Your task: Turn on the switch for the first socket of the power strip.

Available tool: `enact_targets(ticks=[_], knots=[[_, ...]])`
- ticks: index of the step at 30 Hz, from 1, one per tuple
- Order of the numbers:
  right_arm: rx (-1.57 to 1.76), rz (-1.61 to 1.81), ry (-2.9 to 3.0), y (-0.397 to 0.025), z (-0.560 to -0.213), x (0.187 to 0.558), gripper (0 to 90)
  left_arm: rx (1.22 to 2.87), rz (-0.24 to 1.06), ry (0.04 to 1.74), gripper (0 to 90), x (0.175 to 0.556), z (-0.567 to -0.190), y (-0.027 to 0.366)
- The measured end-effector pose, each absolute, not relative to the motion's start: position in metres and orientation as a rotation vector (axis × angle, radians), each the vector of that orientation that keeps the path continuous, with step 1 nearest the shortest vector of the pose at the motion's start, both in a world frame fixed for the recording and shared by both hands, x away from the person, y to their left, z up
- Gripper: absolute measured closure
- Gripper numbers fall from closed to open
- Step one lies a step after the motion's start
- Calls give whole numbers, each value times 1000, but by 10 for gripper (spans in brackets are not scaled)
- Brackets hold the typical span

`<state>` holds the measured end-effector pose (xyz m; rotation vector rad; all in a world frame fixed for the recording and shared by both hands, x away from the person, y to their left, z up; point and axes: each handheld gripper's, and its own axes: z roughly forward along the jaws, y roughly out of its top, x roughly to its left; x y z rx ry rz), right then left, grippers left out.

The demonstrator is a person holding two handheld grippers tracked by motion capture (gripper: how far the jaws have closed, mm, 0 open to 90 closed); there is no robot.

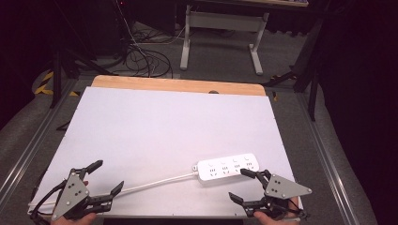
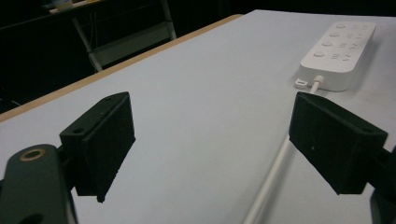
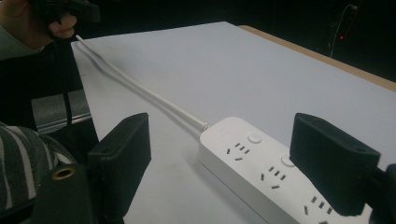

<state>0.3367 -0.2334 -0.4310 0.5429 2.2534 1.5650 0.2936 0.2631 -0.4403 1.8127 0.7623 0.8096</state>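
A white power strip with several sockets and round buttons lies on the white sheet near the table's front right. Its white cable runs left toward the front edge. My left gripper stands open at the front left, its jaws wide apart; the cable passes near its right-hand jaw and the power strip lies ahead. My right gripper is open just in front of the strip's right end. In the right gripper view the power strip lies between the spread jaws, untouched.
The white sheet covers a wooden table whose bare edge shows at the back. Beyond it stand a white desk frame and loose cables on the floor. Metal rails flank the table.
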Motion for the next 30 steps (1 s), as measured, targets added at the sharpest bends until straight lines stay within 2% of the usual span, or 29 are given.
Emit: enact_targets(ticks=[13,17,30], knots=[[497,1465,2278,-228,-429,337,207,1813,824,766,150,294,-441,263],[474,1524,2291,-224,-424,337,244,1813,825,764,149,294,-441,263],[495,1520,2340,-205,-404,352,266,1813,831,758,149,294,-440,264]])
